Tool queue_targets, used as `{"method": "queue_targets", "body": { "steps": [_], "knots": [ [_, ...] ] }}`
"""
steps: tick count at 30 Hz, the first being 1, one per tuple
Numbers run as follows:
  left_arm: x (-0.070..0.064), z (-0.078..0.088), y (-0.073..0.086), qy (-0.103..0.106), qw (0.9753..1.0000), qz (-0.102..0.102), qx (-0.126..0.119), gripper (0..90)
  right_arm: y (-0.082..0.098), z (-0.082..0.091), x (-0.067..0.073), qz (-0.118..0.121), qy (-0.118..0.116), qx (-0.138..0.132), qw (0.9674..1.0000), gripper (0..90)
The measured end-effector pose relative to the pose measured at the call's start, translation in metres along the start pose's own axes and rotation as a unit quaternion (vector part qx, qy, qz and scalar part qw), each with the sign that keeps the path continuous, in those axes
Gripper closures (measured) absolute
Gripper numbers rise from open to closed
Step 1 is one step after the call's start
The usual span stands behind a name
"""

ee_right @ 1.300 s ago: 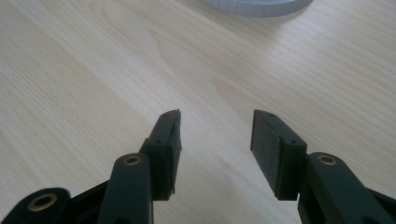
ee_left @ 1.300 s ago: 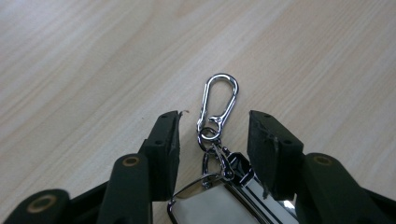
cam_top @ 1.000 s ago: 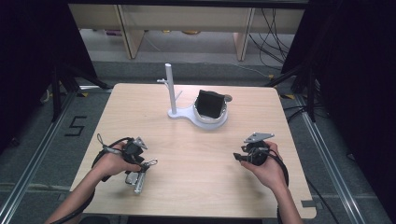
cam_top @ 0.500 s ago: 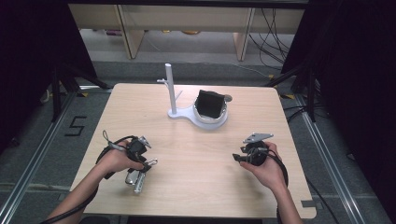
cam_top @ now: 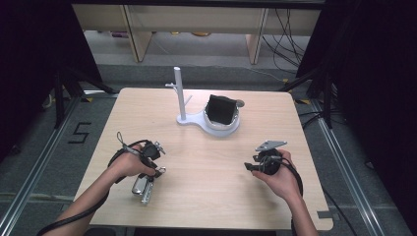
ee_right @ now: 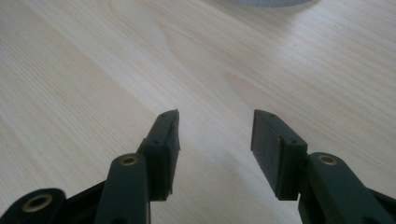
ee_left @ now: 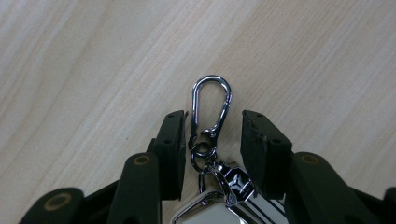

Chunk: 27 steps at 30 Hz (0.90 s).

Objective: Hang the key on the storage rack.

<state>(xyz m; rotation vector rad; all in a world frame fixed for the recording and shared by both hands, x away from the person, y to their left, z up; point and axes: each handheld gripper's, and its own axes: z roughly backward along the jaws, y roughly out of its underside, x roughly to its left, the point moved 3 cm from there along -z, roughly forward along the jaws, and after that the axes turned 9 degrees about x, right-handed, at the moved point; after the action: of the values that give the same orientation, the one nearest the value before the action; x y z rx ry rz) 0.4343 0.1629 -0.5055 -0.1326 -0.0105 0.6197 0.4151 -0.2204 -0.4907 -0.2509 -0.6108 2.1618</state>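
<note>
Chrome key ring [cam_top: 142, 186] lies on the tabletop [cam_top: 206, 167] at 7 o'clock, under my left hand-held gripper [cam_top: 147, 173]. Left gripper view: its snap hook [ee_left: 211, 107] sits between jaws that have just been closing, not yet pinching. Right gripper view: my right hand-held gripper [ee_right: 215, 128] gapes empty.

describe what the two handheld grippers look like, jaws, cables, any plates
Both are black. The left gripper and right gripper each have two blocky black jaws on arms with brass-coloured pivot pins. A black cable loops from the left one; the right carries a grey three-cornered plate. Forearms are bare, no sleeves.
</note>
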Motion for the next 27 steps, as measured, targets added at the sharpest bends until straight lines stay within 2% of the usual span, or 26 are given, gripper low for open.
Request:
{"method": "queue_targets", "body": {
  "steps": [1, 2, 10, 16, 20, 21, 23, 27],
  "knots": [
    [0.0001, 0.0001, -0.0006, 0.000, 1.0000, -0.004, 0.004, 60.2, -0.0005, -0.0008, -0.0013, 0.007, 0.004, -0.005, 0.9999, 52.9],
    [-0.0004, -0.0007, -0.0015, 0.001, 1.0000, -0.004, 0.005, 60.3, 0.0000, -0.0005, 0.0002, -0.001, 0.000, 0.000, 1.0000, 52.8],
    [-0.0007, -0.0051, -0.0032, 0.005, 0.9999, -0.002, 0.016, 61.2, 0.0001, -0.0005, 0.0002, 0.000, 0.000, 0.000, 1.0000, 52.9],
    [0.0003, -0.0053, -0.0050, -0.007, 0.9996, -0.009, 0.026, 66.1, -0.0001, -0.0036, 0.0007, 0.006, 0.003, -0.009, 0.9999, 52.9],
    [-0.0028, -0.0047, -0.0062, -0.014, 0.9992, -0.019, 0.032, 70.7, 0.0004, -0.0031, 0.0006, 0.010, 0.002, -0.001, 1.0000, 52.8],
    [-0.0036, -0.0056, -0.0063, -0.015, 0.9994, -0.016, 0.028, 71.2, 0.0005, -0.0032, 0.0006, 0.010, 0.002, -0.001, 1.0000, 52.7],
    [-0.0035, -0.0047, -0.0064, -0.013, 0.9992, -0.013, 0.034, 72.2, 0.0005, -0.0026, 0.0014, 0.004, -0.002, 0.002, 1.0000, 52.6],
    [-0.0026, -0.0051, -0.0068, -0.007, 0.9995, 0.005, 0.032, 73.1, 0.0005, -0.0035, 0.0002, 0.013, 0.001, -0.001, 0.9999, 52.6]
  ]
}}
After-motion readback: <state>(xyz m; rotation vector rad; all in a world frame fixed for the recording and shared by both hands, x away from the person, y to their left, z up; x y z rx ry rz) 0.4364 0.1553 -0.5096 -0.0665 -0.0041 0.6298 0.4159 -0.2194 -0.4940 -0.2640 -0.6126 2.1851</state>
